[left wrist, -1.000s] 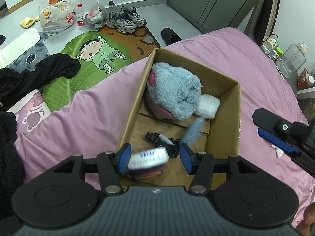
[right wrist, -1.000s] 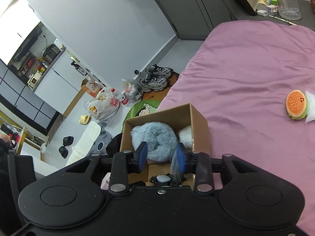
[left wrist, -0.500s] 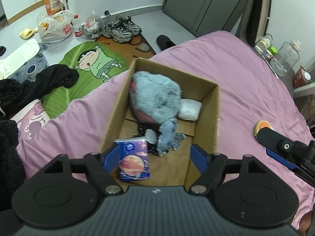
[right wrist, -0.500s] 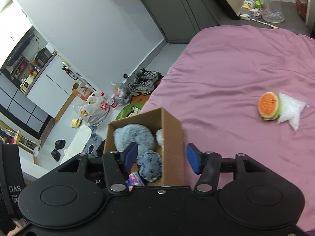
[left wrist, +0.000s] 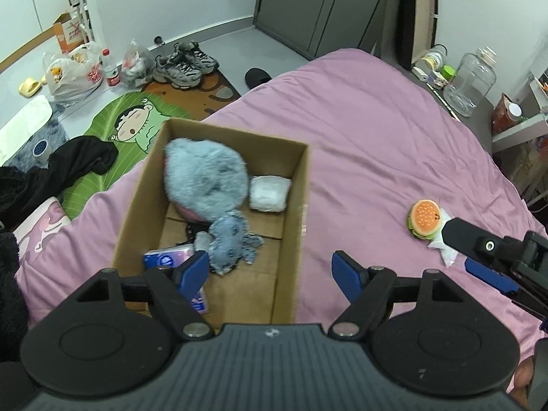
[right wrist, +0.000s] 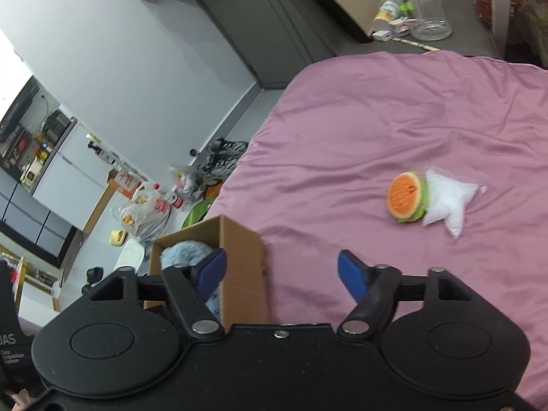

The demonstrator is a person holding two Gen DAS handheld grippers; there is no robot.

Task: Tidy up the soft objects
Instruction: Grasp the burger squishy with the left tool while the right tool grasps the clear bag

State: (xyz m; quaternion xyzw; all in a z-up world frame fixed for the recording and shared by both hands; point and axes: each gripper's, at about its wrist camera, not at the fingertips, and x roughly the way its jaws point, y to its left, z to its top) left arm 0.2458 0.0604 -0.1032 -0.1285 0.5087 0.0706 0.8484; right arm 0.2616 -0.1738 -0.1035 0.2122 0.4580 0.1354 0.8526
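A cardboard box [left wrist: 294, 205] sits on the pink bed [left wrist: 376, 137]. Inside lie a big grey-blue plush [left wrist: 205, 178], a small grey plush [left wrist: 227, 239], a white packet [left wrist: 269, 193] and a blue tissue pack [left wrist: 167, 258]. A burger plush [left wrist: 424, 218] and a clear white bag [right wrist: 448, 200] lie on the bed to the right. My left gripper [left wrist: 270, 274] is open and empty above the box's near right wall. My right gripper [right wrist: 282, 272] is open and empty, beside the box [right wrist: 239, 260], with the burger plush [right wrist: 407, 197] ahead to the right.
A bedside shelf with a clear jar [left wrist: 474, 80] and bottles stands at the far right. On the floor to the left are a cartoon mat [left wrist: 133, 126], shoes [left wrist: 185, 63], bags [left wrist: 73, 72] and black clothes [left wrist: 68, 164].
My left gripper let go of the tissue pack into the box and opened wide. My right gripper opened, releasing the small grey plush into the box. Both moved up and right.
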